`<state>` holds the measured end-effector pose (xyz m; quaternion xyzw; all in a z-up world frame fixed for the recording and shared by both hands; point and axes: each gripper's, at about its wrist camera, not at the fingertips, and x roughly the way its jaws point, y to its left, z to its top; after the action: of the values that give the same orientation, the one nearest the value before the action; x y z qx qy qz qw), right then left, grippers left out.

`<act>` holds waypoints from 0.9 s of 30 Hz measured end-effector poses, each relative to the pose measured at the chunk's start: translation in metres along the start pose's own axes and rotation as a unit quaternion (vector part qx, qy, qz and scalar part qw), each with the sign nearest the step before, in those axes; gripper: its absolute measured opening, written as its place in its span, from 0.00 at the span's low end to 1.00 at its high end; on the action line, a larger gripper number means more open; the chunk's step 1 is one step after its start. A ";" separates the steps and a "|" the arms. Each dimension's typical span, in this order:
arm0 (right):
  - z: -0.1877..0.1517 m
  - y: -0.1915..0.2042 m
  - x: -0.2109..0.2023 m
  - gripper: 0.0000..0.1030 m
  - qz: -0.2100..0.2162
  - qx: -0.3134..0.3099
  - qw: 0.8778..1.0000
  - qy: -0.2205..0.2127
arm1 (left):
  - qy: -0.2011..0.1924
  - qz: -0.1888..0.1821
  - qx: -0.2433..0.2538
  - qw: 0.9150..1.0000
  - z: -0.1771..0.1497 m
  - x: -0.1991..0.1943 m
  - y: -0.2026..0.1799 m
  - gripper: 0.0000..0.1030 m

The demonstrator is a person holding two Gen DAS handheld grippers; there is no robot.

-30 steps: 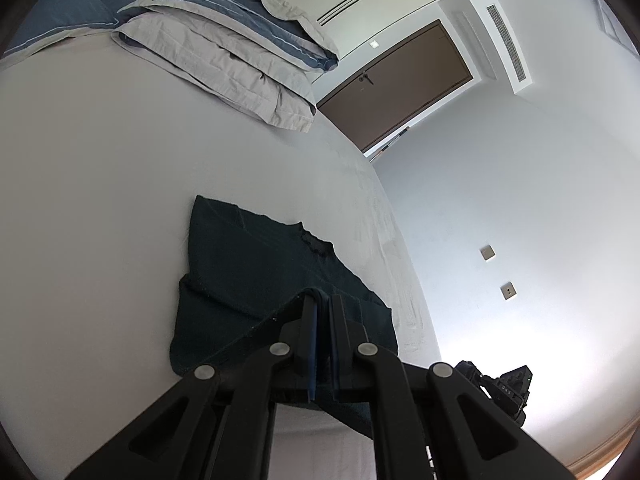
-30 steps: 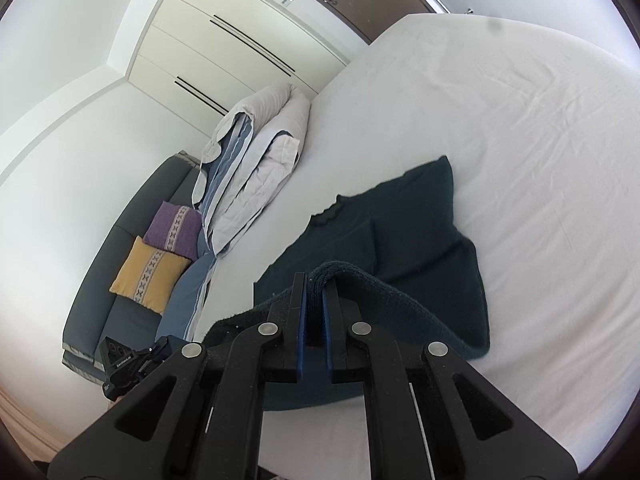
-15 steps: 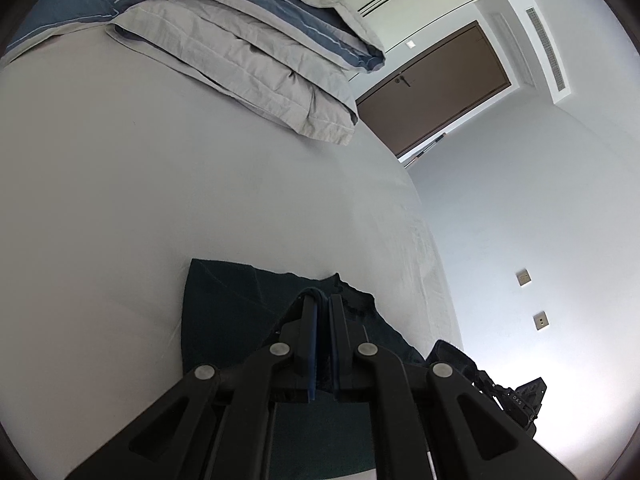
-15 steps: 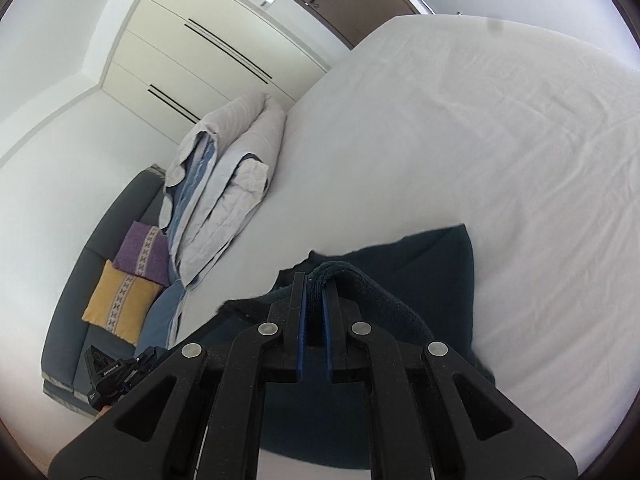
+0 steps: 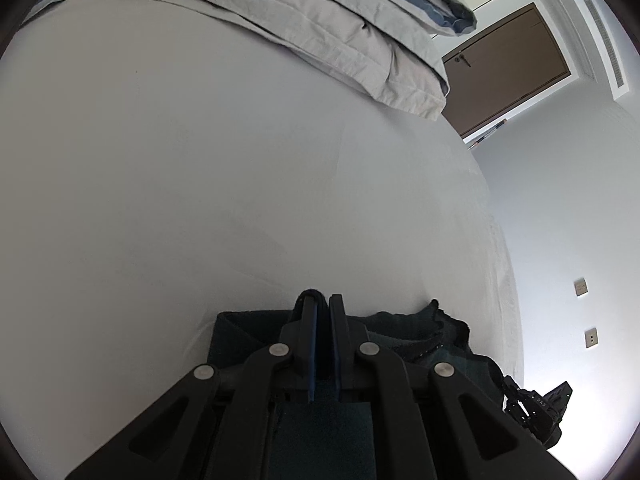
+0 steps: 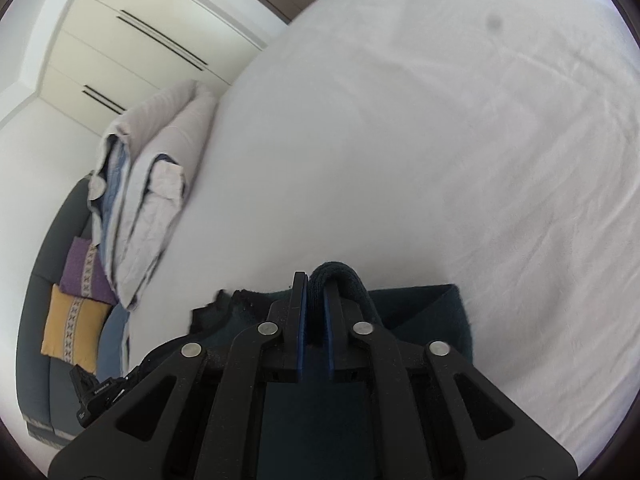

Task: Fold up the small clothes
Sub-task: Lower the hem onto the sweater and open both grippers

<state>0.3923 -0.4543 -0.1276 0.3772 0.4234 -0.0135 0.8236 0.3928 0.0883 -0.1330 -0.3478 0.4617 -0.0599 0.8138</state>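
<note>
A dark teal knit garment (image 5: 400, 328) lies on the white bed sheet (image 5: 200, 160), mostly hidden under both grippers. My left gripper (image 5: 320, 300) is shut on a bunched edge of it, low over the sheet. In the right wrist view the garment (image 6: 420, 308) spreads flat to the right of my right gripper (image 6: 316, 280). A thick fold of the fabric sits between its blue pads and curls over the right finger; these jaws are just starting to open. Only a narrow strip of the garment shows past either pair of fingertips.
A folded grey and blue duvet (image 5: 320, 20) lies at the far end of the bed, also seen as the duvet (image 6: 160, 180). A brown door (image 5: 508, 64) stands beyond. A grey sofa holds a yellow cushion (image 6: 72, 328) and a purple cushion (image 6: 84, 268) beside white wardrobes (image 6: 120, 40).
Both grippers have carried the held edge forward and down over the rest of the garment. Far less dark fabric now shows ahead of the fingertips, and the duvet looks nearer.
</note>
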 end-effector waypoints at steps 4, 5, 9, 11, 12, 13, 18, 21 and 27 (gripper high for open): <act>0.001 -0.013 0.019 0.18 0.004 0.008 1.000 -0.003 | 0.004 -0.003 -0.025 1.000 0.003 0.011 0.014 0.16; 0.000 -0.013 0.016 0.28 0.004 0.005 1.000 -0.012 | -0.002 0.000 -0.030 1.000 0.005 0.008 0.017 0.31; -0.001 -0.012 -0.004 0.61 -0.015 0.009 0.999 -0.052 | -0.033 0.012 -0.057 0.998 0.011 -0.011 0.029 0.60; -0.002 -0.009 -0.016 0.61 -0.008 0.008 0.998 -0.061 | -0.038 0.008 -0.056 0.998 0.009 -0.022 0.029 0.60; -0.003 -0.007 -0.021 0.61 -0.009 0.003 0.998 -0.062 | -0.044 0.007 -0.046 0.998 0.006 -0.030 0.026 0.60; -0.006 -0.001 -0.024 0.61 -0.011 -0.007 0.998 -0.061 | -0.050 0.010 -0.029 0.998 0.002 -0.037 0.018 0.60; -0.049 0.031 -0.042 0.61 -0.050 -0.107 0.992 -0.046 | -0.065 0.020 0.058 0.996 -0.042 -0.065 -0.014 0.60; -0.083 0.034 -0.062 0.60 -0.065 -0.148 0.986 -0.044 | -0.073 0.040 0.105 0.991 -0.077 -0.075 -0.023 0.60; -0.159 0.040 -0.083 0.59 -0.068 -0.227 0.971 -0.011 | -0.056 0.072 0.156 0.984 -0.119 -0.066 -0.018 0.60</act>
<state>0.2436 -0.3493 -0.1013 0.1506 0.4306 0.0227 0.8896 0.2653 0.0421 -0.1147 -0.1856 0.4240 -0.0525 0.8849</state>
